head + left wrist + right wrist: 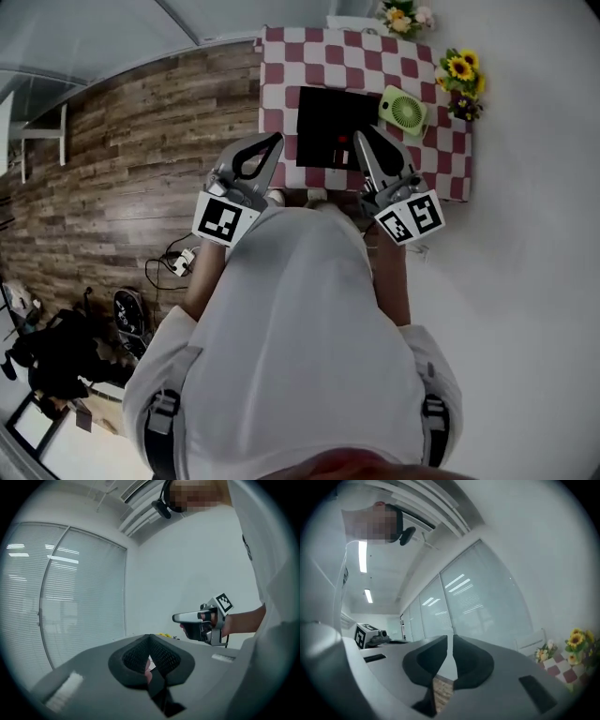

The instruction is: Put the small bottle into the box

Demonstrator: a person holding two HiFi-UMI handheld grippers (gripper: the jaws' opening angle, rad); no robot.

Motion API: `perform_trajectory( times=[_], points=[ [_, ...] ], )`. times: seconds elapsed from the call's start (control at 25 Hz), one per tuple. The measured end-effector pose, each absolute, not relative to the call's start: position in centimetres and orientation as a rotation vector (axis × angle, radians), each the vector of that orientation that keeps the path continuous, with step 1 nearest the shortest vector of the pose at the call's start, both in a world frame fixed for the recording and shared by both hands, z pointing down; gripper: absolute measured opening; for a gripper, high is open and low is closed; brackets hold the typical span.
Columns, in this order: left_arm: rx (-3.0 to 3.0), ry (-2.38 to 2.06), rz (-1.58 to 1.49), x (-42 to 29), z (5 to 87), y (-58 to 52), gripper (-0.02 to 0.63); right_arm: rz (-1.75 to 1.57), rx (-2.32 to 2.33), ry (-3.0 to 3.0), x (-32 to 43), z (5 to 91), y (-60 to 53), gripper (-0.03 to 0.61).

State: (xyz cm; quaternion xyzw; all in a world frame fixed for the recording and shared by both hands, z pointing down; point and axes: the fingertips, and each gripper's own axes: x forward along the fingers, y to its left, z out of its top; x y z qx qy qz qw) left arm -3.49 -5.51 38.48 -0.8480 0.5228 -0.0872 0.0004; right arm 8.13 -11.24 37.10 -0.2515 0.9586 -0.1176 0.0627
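Fingers (471,660) of right gripper (451,639) barely apart, empty

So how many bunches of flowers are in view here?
2. One pale bunch at the far edge of the checkered table; one sunflower bunch at its right side, near the green fan. The person may hide more.

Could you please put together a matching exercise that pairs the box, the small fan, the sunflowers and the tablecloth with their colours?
Things:
1. box
2. fan
3. sunflowers
4. tablecloth

Colours:
A. yellow
B. red and white checks
C. black
D. light green

Pairs: 1-C, 2-D, 3-A, 4-B
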Motion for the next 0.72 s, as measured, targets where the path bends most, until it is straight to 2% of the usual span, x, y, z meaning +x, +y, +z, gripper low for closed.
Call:
perform_trajectory(
  times=[0.16,0.28,0.72],
  points=[
    [-2.635,1.641,-0.176,-3.1,37.0,-6.0,0.000,-0.116,-0.802,2.891,8.2,33.8,-10.8,0.003],
    [-2.608,1.678,-0.063,-3.6,35.4,-5.9,0.000,0.050,-0.844,2.910,7.2,33.3,-11.0,0.002],
    [-2.562,1.705,-0.006,-3.4,33.8,-7.2,0.000,0.216,-0.886,2.955,6.3,33.1,-12.3,0.000]
  ],
)
